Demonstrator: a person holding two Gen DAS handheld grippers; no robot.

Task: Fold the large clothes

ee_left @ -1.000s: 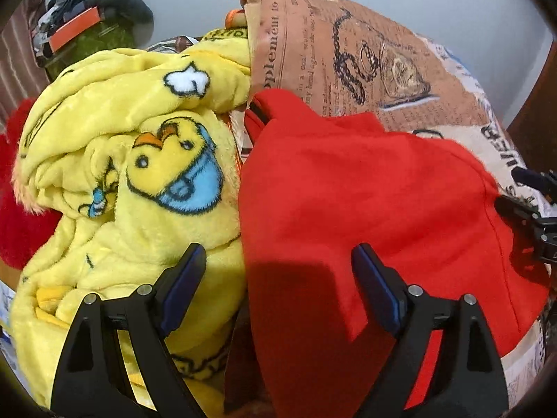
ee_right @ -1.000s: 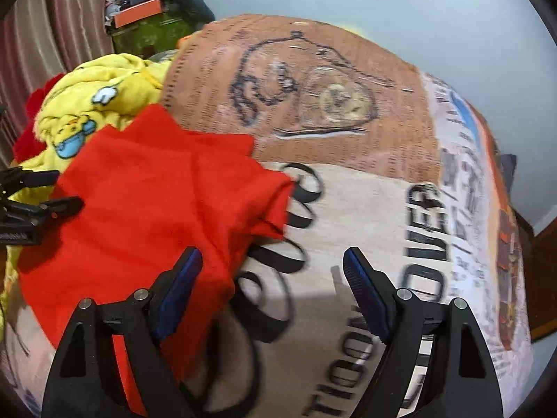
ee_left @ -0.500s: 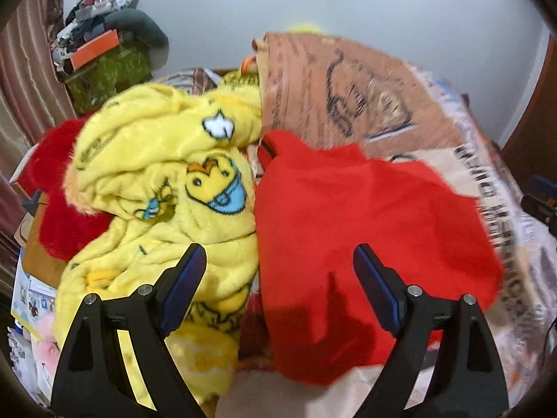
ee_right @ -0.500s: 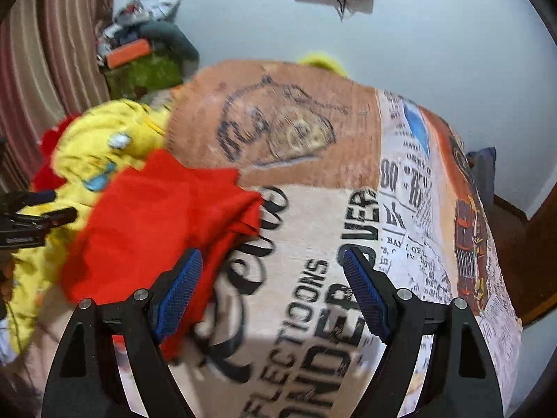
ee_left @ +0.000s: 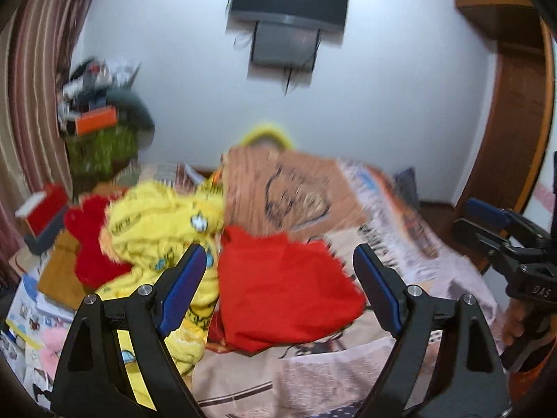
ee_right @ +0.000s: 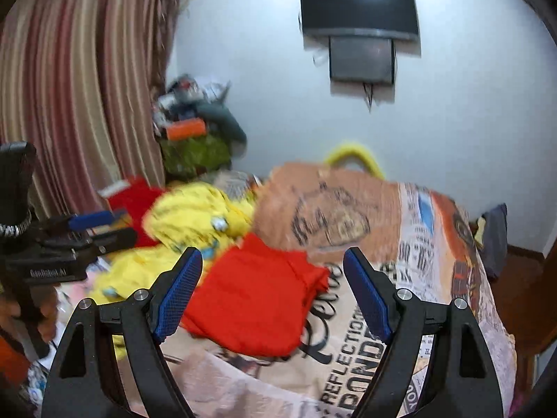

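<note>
Both claws stand clear of the bed (ee_right: 449,254), which is spread with a newspaper-print cover, and each is spread wide with nothing between its blue pads: the left claw (ee_left: 278,296) looks down over the folded red garment (ee_left: 282,285), and the right claw (ee_right: 273,292) frames the same red garment (ee_right: 257,299) from the other side. That garment lies as a compact rectangle on the bed cover, just beside a rumpled yellow fleece with cartoon ducks (ee_left: 163,233), which is heaped at its left and is not yet folded. A second red plush piece (ee_left: 94,240) sits beyond the yellow one. By the look of it the red garment's fold is done and the hands are between items. The next move probably calls for reaching to the yellow fleece, finding two corners or a hem in the bunched pile, pinching them and pulling it out flat on the free part of the bed; its thick, loose bulk may make edges hard to find.
</note>
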